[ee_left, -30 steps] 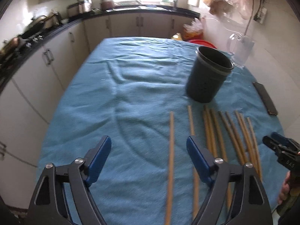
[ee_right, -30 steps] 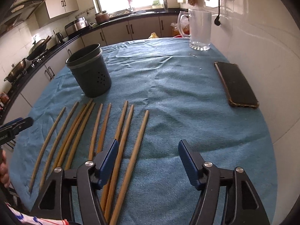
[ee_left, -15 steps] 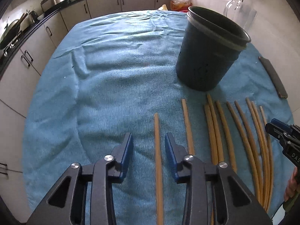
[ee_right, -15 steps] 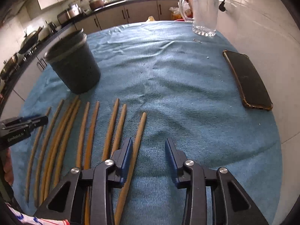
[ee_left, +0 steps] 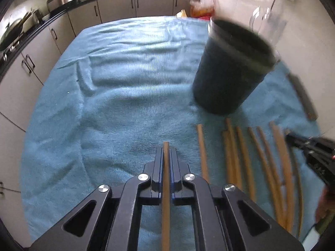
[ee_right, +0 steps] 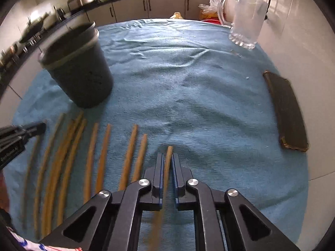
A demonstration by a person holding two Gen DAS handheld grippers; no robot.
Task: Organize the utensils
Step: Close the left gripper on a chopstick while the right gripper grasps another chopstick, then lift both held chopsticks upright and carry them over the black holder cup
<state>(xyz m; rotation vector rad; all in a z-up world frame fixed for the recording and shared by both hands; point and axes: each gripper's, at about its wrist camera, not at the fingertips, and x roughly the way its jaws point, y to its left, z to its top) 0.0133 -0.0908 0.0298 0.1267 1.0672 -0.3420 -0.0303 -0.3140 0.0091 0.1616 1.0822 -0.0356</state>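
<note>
Several wooden chopsticks lie in a row on a blue towel (ee_left: 129,96). My left gripper (ee_left: 166,149) is shut on the leftmost chopstick (ee_left: 166,188), whose tip pokes out past the pads. My right gripper (ee_right: 167,155) is shut on the rightmost chopstick (ee_right: 168,152) of the row. A dark utensil holder (ee_left: 230,71) stands upright beyond the row; in the right wrist view the holder (ee_right: 79,71) is at the left. The other chopsticks (ee_right: 100,156) stay flat on the towel. The right gripper's tip (ee_left: 303,144) shows at the right edge of the left wrist view.
A glass jug (ee_right: 245,21) stands at the far right of the table. A dark phone (ee_right: 286,113) lies near the right edge by the white wall. Kitchen cabinets (ee_left: 117,10) and a counter with pots run behind and to the left.
Both grippers moved forward and down over the row and closed from wide open, the left onto the leftmost chopstick, the right onto the rightmost one.
</note>
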